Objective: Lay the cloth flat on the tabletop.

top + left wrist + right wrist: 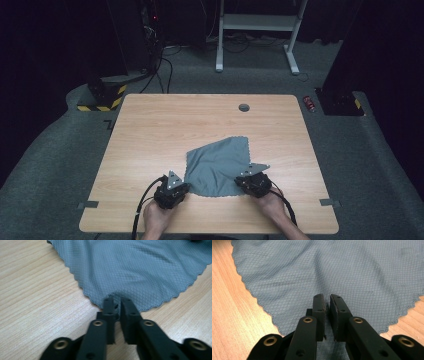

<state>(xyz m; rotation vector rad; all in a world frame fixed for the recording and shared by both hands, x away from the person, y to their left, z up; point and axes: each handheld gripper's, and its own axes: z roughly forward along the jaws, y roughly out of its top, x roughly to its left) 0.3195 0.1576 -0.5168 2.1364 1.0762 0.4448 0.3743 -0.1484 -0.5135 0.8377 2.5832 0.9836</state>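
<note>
Both grippers (171,187) (254,181) low, fingers pinched nearly together.

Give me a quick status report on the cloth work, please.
Left gripper shut on grey cloth edge. Right gripper shut on cloth too. Nothing in the way.

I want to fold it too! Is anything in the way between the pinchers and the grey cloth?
No. The left gripper and the right gripper each pinch the grey cloth's near edge already. Bare wooden table lies around it.

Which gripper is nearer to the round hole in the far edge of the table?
Right. The right gripper sits almost straight below the hole, at the grey cloth's near right corner; the left gripper is off to the left.
</note>
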